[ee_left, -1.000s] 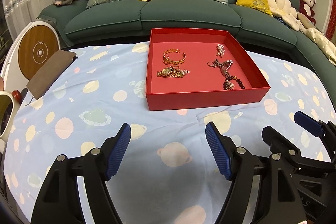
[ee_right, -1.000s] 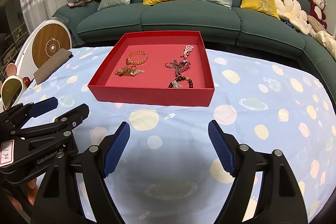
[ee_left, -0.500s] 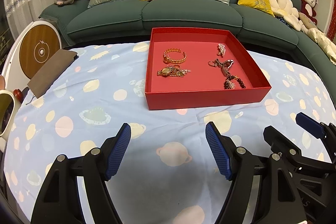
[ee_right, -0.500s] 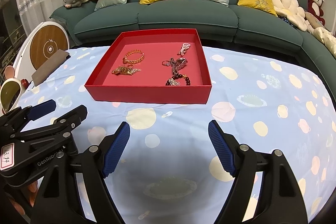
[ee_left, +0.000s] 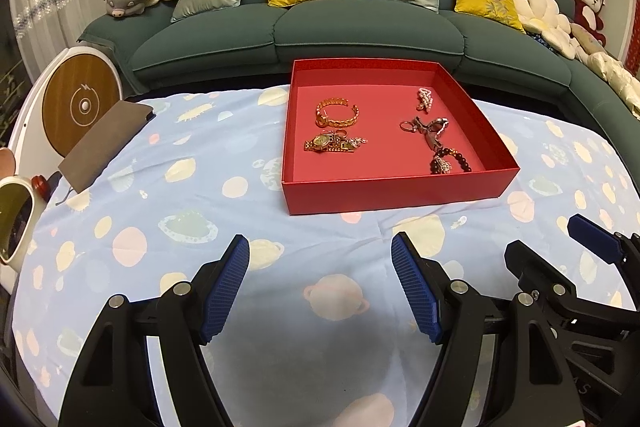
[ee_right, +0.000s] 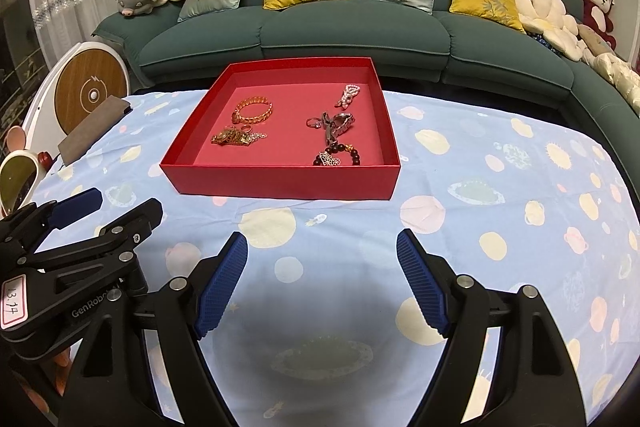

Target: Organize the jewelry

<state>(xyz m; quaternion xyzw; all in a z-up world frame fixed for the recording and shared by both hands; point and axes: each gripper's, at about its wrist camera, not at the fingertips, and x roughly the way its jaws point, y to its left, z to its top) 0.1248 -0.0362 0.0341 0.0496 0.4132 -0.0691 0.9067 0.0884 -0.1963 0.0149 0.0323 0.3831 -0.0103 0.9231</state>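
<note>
Tray [ee_left: 384, 191] holds gold bangle [ee_left: 337, 112], watch [ee_left: 328, 143], beaded bracelet [ee_left: 450, 163]; left gripper [ee_left: 320, 287] and right gripper [ee_right: 322, 283] gape empty.

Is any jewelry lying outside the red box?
No: the bangle, watch and beads all lie inside the red box.
</note>
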